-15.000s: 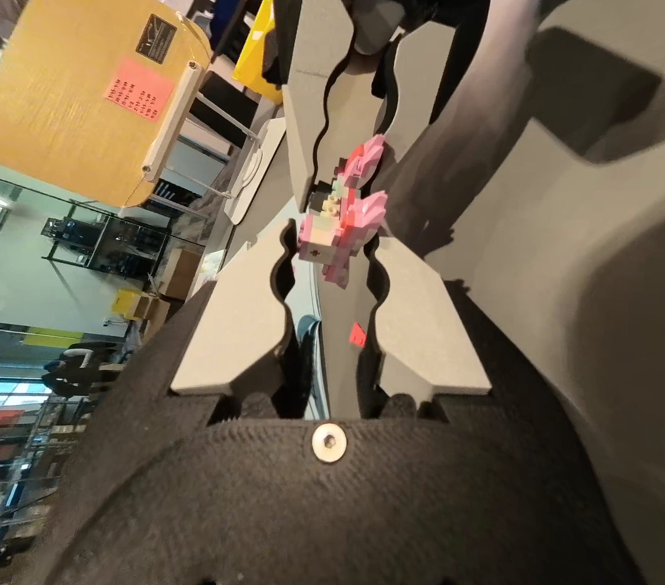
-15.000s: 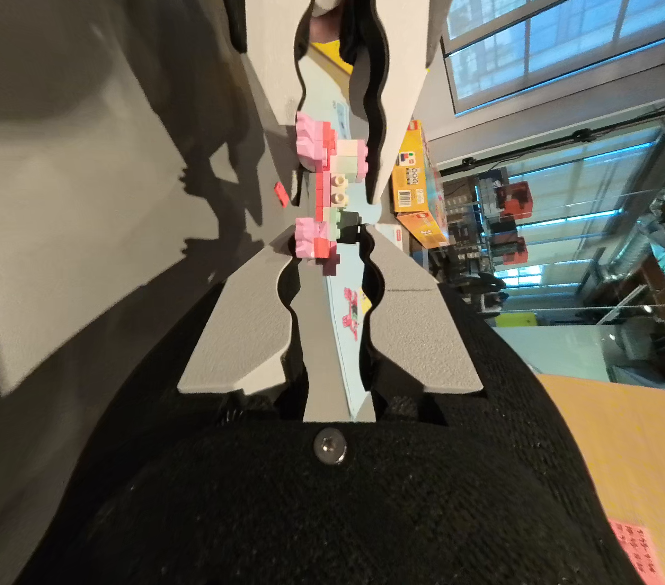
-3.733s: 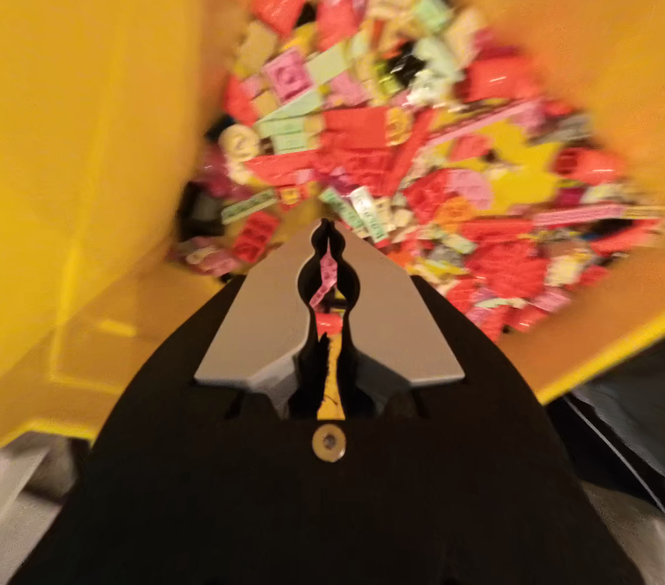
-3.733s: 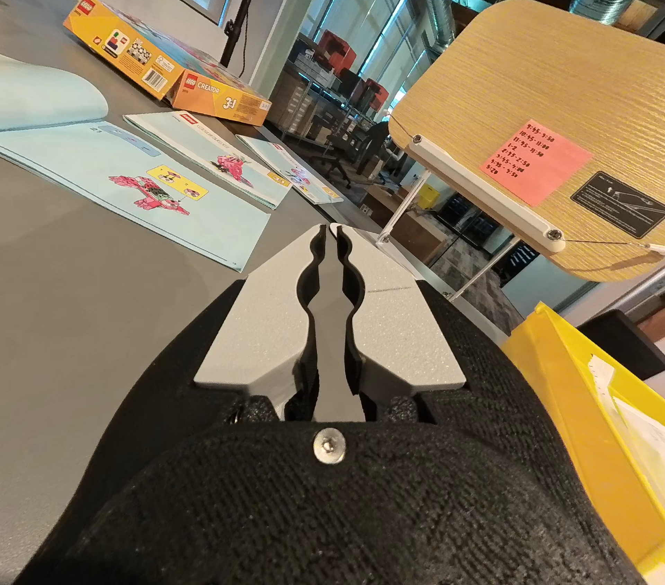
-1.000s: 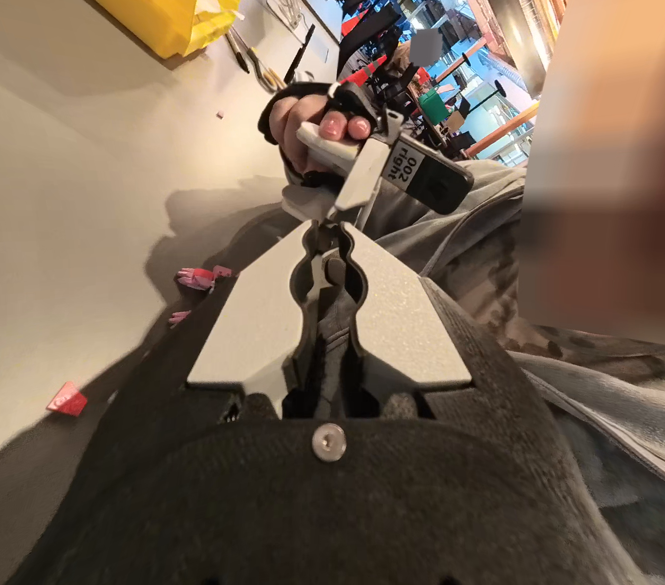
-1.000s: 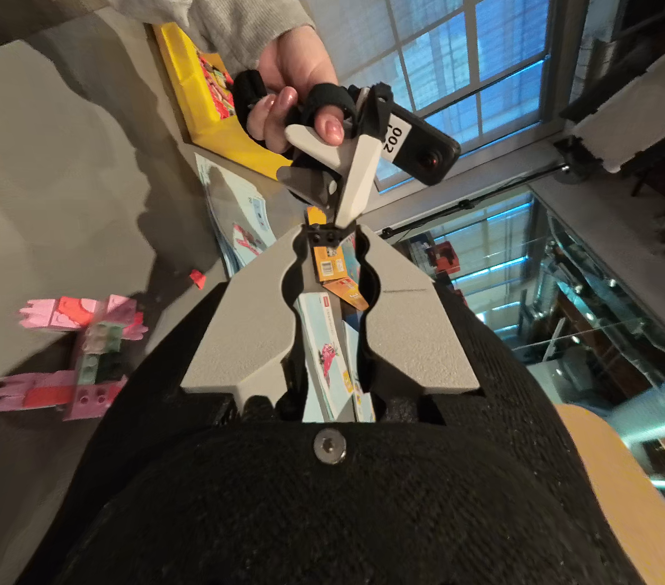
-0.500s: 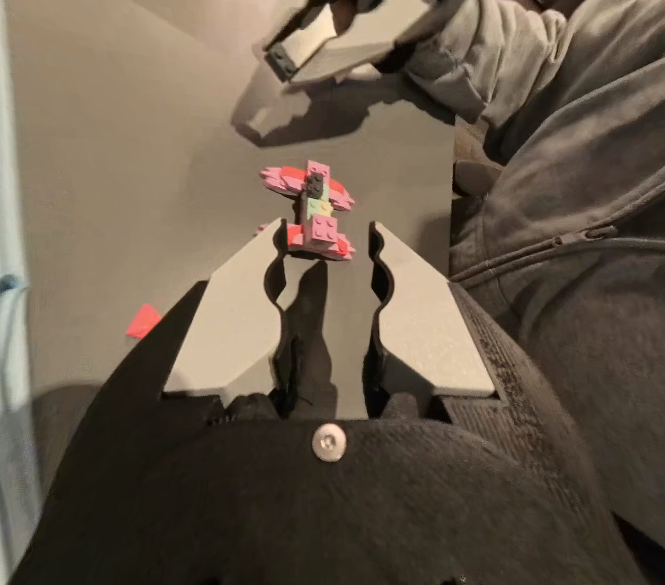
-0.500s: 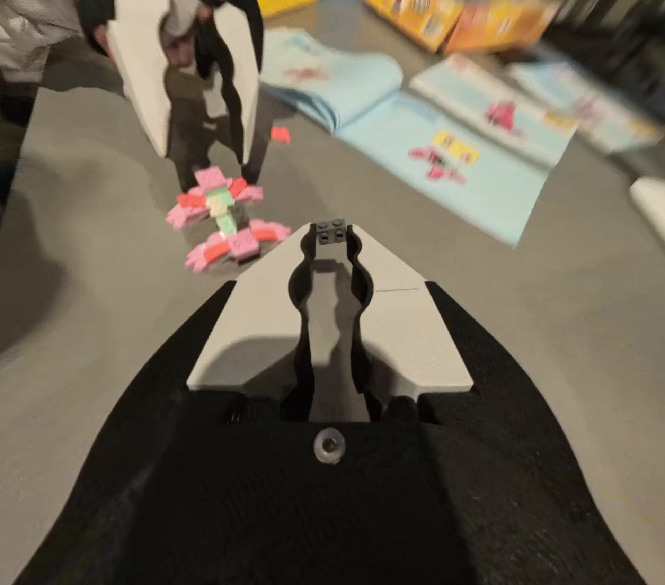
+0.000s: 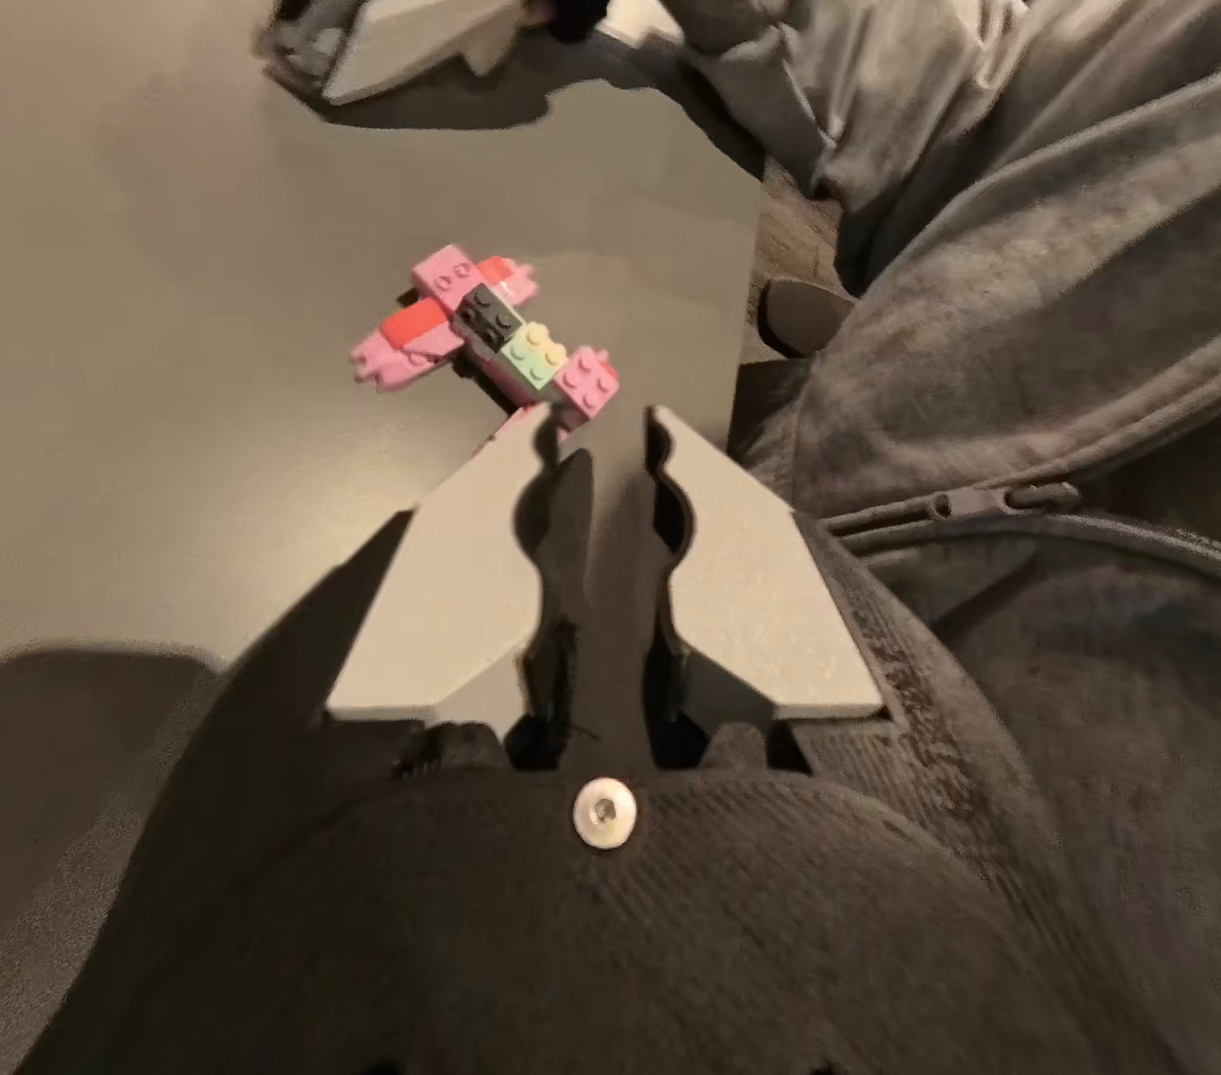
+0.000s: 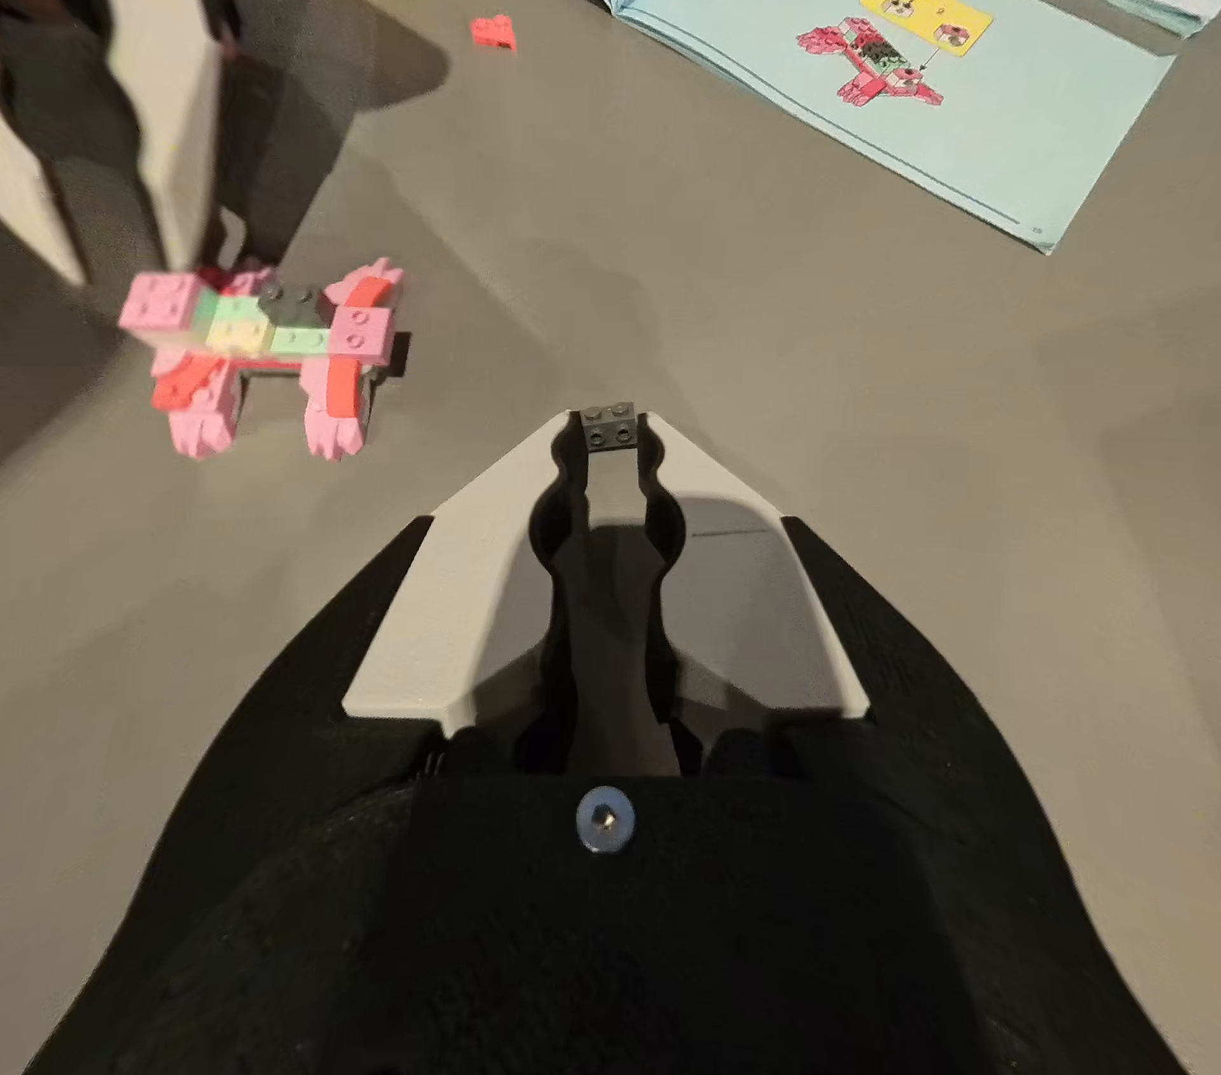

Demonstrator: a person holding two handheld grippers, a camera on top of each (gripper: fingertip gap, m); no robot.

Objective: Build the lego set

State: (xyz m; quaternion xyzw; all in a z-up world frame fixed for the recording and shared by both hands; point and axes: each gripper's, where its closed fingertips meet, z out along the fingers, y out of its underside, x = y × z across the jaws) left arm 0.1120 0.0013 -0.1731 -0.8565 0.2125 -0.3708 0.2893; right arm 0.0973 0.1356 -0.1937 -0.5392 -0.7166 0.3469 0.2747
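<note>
So the grey surface [image 10: 760, 283] takes up most of both views, with an open instruction booklet [image 10: 892, 52] lying at the far right of it and a grey sleeve [image 9: 991, 250] at its near edge. Next in size is the half-built pink model [image 10: 264, 343], standing on the surface on its four pink-and-red legs, with mint, cream and black bricks along its back and a pink block at each end. My left gripper [image 9: 598, 415] has its fingers spread apart and empty, with the tips just short of the model's nearer pink end; the left tip already overlaps a leg in the left wrist view, though I cannot tell whether it touches. My right gripper [image 10: 608, 419] is pinched closed on a small dark grey brick [image 10: 608, 428], held at the very tips with its studs showing, well to the right of the model. A loose red piece [image 10: 494, 32] lies near the booklet. I judge the step is to seat this brick, so I would first close the left fingers across the body to steady it, not on the legs, then bring the brick over the studs squarely and press straight down; held so near the tips, it could twist if I push at an angle.
</note>
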